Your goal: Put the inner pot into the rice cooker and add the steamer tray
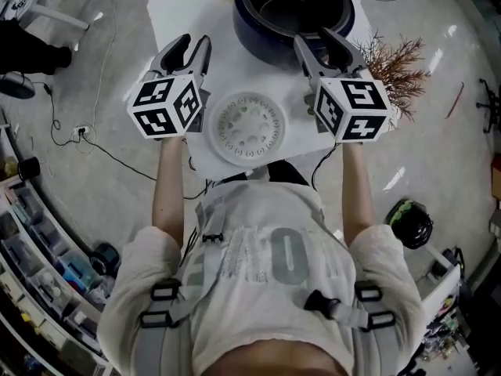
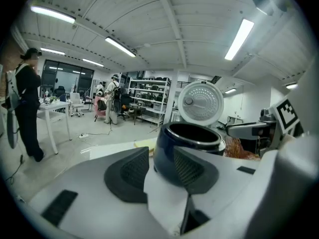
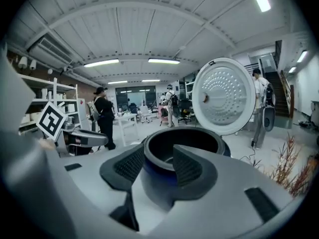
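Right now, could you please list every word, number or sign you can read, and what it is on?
"O": large print on the shirt; its other letters are too blurred to read.
On the left gripper and right gripper: square markers only, no words.
On the rice cooker: nothing readable.

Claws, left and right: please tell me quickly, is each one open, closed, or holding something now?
Left grey two-jaw claw: open, holding nothing.
Right grey two-jaw claw: open, holding nothing.

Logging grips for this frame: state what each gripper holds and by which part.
Nothing is held. The left gripper and right gripper are both open and empty; the steamer tray lies untouched on the table.
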